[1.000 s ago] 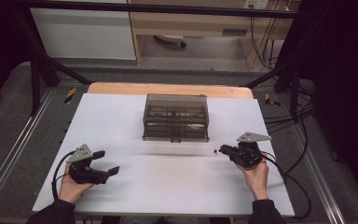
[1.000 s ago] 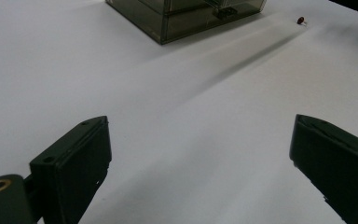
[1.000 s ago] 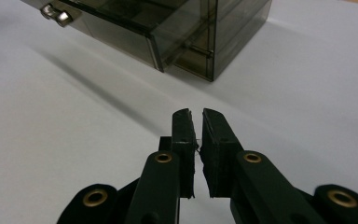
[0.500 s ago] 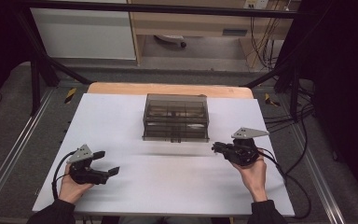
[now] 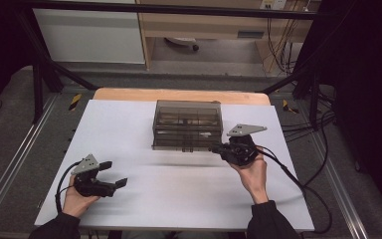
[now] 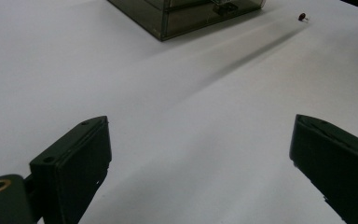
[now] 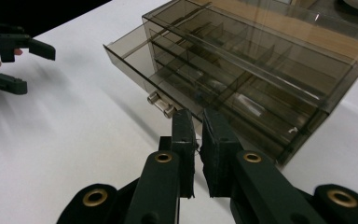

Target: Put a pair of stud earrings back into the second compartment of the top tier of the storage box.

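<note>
Your left gripper [image 5: 113, 174] has not moved in the last second. It sits at about 8 o'clock on the white table [image 5: 179, 204] with its jaws spread wide and nothing between them. The smoky drawer box [image 5: 186, 122] stands at 12 o'clock, close to the far edge. In the right gripper view its lower drawer [image 7: 135, 56] juts out a little, with the small knob [image 7: 161, 103] facing you. What has changed is your right gripper [image 5: 215, 148]. It has travelled from about 4 o'clock forward and inward, and its tips are now just beside the box's front right corner. Its jaws are drawn almost together with only a slit between them, and you cannot tell whether anything thin is pinched there. The left gripper view shows a tiny dark red piece [image 6: 302, 17] on the table near that corner. The approach looks finished, so the next step is probably work at the drawer or on that piece.
</note>
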`<state>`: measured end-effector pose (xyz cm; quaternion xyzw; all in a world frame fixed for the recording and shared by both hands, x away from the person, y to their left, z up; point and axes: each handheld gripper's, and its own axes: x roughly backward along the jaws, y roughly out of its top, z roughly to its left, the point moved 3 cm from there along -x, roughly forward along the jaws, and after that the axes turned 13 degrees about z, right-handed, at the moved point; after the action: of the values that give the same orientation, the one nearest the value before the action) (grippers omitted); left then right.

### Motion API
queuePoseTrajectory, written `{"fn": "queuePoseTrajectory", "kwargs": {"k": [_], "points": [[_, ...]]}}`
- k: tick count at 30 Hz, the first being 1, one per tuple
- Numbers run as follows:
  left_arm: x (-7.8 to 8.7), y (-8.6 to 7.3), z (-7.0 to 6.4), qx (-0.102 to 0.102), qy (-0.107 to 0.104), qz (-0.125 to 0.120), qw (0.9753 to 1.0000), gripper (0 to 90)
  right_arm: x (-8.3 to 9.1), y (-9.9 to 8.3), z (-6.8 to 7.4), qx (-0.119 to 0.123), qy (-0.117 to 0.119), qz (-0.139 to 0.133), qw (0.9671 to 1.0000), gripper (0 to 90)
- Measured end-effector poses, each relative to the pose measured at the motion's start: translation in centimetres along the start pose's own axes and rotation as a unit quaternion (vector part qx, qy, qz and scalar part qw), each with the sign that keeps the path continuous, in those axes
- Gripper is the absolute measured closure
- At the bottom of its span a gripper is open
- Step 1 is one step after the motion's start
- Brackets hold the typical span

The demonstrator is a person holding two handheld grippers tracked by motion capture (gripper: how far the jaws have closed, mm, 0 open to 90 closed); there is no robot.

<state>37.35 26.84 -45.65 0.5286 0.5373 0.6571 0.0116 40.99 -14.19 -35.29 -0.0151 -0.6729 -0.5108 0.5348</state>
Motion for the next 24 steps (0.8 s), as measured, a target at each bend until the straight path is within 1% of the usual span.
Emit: {"fn": "queuePoseTrajectory", "kwargs": {"k": [1,2,5,8,9,10,11,12,13,15,17,18,19,20,22,24], "points": [[0.0,0.0,0.0,0.0,0.0,0.0,1.0,4.9,-0.2,0.3,0.0,0.001,0.0,0.0,1.0,83.9],[0.0,0.0,0.0,0.0,0.0,0.0,1.0,4.9,-0.7,0.8,0.1,-0.002,-0.001,0.001,1.0,84.0],[0.0,0.0,0.0,0.001,0.0,-0.001,1.0,4.9,-1.2,1.3,0.0,-0.001,-0.003,0.001,1.0,84.0],[0.0,0.0,0.0,0.001,0.0,-0.001,1.0,4.9,-2.0,2.1,-0.1,0.0,-0.01,0.001,1.0,84.0],[0.0,0.0,0.0,0.001,0.0,-0.001,1.0,4.9,-2.5,2.6,-0.1,-0.004,-0.012,0.002,0.9999,84.0],[0.0,0.0,0.0,0.001,0.0,0.0,1.0,4.9,-2.5,2.6,-0.1,-0.004,-0.012,0.002,0.9999,84.0],[0.0,0.0,0.0,0.001,0.0,0.0,1.0,4.9,-3.0,3.0,0.0,-0.003,-0.016,0.002,0.9999,84.0],[-0.1,0.0,0.0,0.001,0.0,0.0,1.0,4.9,-3.0,3.0,0.0,-0.003,-0.016,0.002,0.9999,84.0],[-0.1,0.0,0.0,0.001,0.001,0.001,1.0,4.9,-3.4,3.2,0.0,-0.001,-0.019,0.002,0.9998,83.9],[-0.1,0.0,0.1,0.0,0.001,0.001,1.0,4.9,-4.0,3.5,0.1,-0.004,-0.021,0.004,0.9998,83.9],[0.0,-0.1,0.1,0.0,0.001,0.001,1.0,4.9,-4.8,3.7,0.0,-0.006,-0.021,0.003,0.9998,83.9],[0.0,-0.1,0.1,0.001,0.001,0.001,1.0,4.9,-5.5,3.9,0.0,-0.007,-0.022,0.005,0.9997,83.9],[0.0,-0.1,0.1,0.0,0.001,0.001,1.0,4.9,-5.5,3.9,0.0,-0.007,-0.022,0.005,0.9997,83.9],[0.0,-0.1,0.1,0.001,0.001,0.0,1.0,4.9,-6.2,3.9,-0.1,-0.009,-0.023,0.008,0.9997,83.9],[0.0,-0.1,0.1,0.001,0.001,0.0,1.0,4.9,-6.6,3.9,-0.1,-0.011,-0.023,0.01,0.9996,83.8],[0.0,-0.1,0.1,0.001,0.001,0.0,1.0,4.9,-7.5,3.9,-0.2,-0.012,-0.026,0.013,0.9995,83.7]]}}
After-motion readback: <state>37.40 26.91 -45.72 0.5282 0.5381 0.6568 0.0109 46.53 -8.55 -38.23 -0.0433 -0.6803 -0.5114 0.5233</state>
